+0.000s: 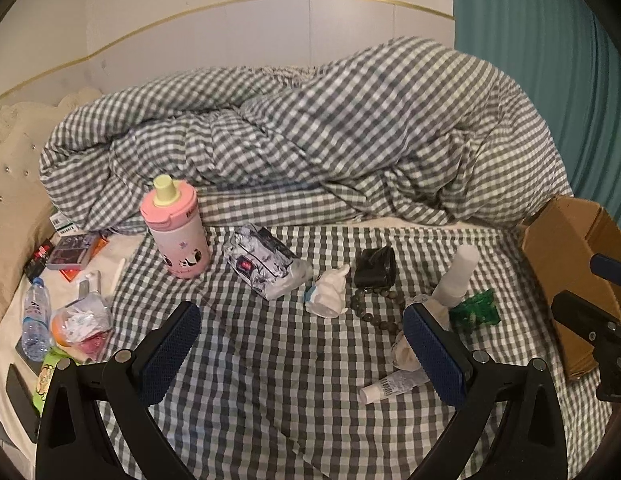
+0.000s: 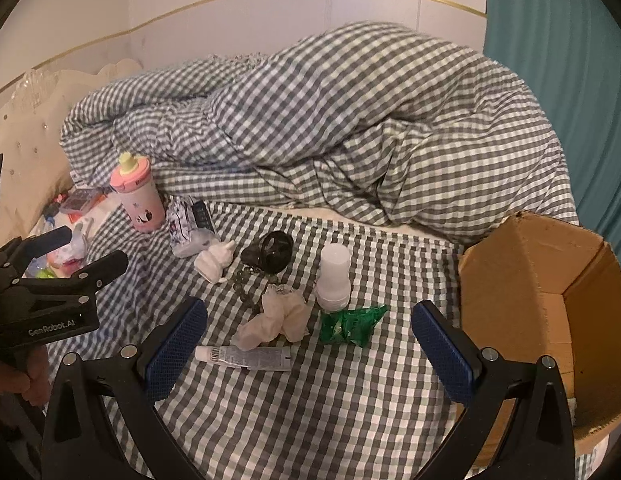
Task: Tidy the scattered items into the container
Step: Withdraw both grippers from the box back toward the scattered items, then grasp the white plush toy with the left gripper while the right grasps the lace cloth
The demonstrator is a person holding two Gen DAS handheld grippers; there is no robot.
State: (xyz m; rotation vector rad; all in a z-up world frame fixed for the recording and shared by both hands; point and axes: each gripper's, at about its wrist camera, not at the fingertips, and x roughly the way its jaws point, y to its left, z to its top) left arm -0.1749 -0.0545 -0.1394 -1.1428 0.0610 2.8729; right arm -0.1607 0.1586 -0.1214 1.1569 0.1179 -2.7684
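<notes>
Tube [image 2: 243, 357]: light, soft, beside cardboard box [image 2: 522, 280]; pinch mid-body. Right gripper [image 2: 310, 344] and left gripper [image 1: 302, 344] both released, empty.

The bed sheet [image 2: 350, 420] is matt woven gingham cloth. The container [image 2: 522, 280] is plain brown corrugated cardboard, matt. The pink bottle [image 1: 178, 232] is smooth plastic. The green wrapper [image 2: 352, 326] is glossy crinkled film. The gripper pads [image 2: 176, 352] carry a textured blue facing.

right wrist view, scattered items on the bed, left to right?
pink bottle → tissue pack → white figurine → black ring-shaped item → white roll-on bottle → green wrapper → cardboard box
</notes>
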